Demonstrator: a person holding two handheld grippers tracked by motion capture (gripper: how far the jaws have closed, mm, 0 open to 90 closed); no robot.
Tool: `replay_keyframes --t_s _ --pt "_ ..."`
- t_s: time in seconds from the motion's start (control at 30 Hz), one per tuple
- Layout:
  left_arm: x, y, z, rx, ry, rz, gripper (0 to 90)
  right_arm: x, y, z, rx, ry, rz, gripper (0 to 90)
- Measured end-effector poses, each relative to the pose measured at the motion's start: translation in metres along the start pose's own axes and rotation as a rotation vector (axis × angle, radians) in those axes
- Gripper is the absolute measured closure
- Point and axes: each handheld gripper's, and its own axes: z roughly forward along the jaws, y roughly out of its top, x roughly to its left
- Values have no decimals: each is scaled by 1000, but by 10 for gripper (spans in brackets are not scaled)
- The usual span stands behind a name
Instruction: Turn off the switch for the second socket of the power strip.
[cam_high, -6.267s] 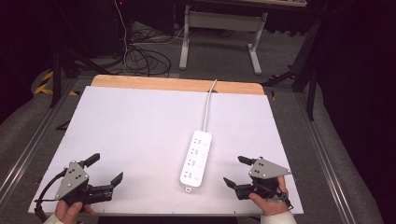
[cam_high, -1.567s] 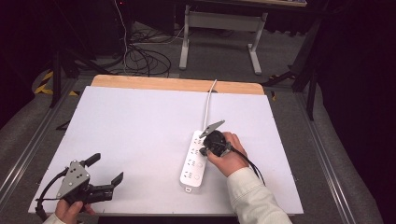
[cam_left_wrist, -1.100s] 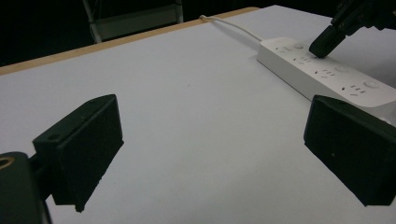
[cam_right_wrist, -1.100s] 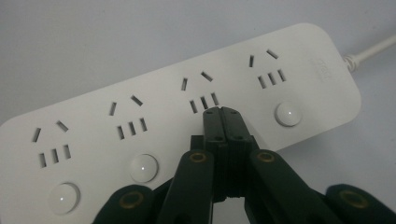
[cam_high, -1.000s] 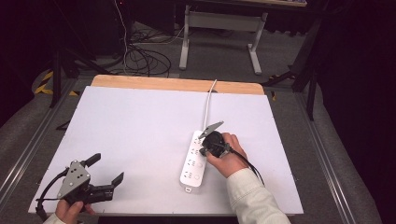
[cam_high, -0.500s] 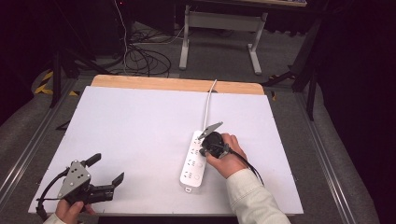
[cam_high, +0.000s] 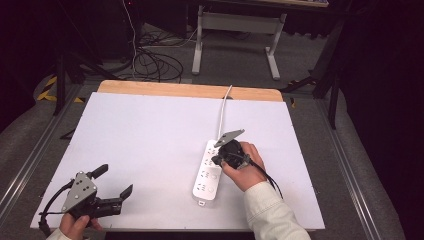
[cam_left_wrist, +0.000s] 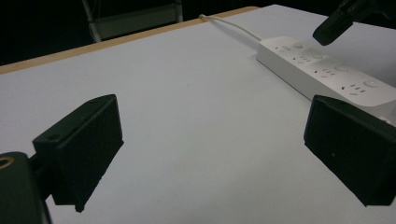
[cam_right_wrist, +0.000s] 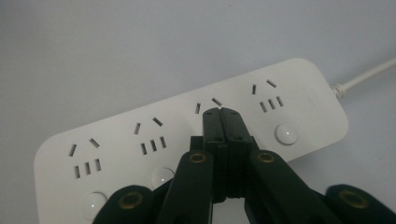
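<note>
Power strip (cam_high: 209, 168): white, lying flat on the white table (cam_high: 150, 135), right of centre, long axis running front to back with a slight slant; cord (cam_high: 223, 112) leaving the far end and crossing the wooden far edge (cam_high: 185, 90).

Right gripper (cam_high: 218, 158): jaws pressed together, nothing between them, tips over the strip's top face beside a round button (cam_right_wrist: 286, 133), between the second and third socket groups from the cord end.

Left gripper (cam_high: 113, 185): jaws spread wide, empty, low over the table at the near-left corner, well apart from the strip.

Open room: broad bare surface left of and beyond the strip; narrower bare band between strip and right table edge; metal rails along both sides.

No brand, label or legible writing on the strip.
</note>
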Motion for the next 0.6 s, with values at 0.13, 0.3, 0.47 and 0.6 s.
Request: replay_keyframes --t_s 0.13,0.3,0.47,0.6 --pt "0 0 0 0 0 -1 49 2 2 -10 -42 2 5 900" --pt "0 0 0 1 -2 -2 49 3 0 -23 -107 -4 16 900" --pt "0 0 1 4 -3 -3 49 6 -1 -35 -165 -6 20 899" --pt "0 0 1 5 -4 -3 49 7 0 -41 -193 -6 14 887"
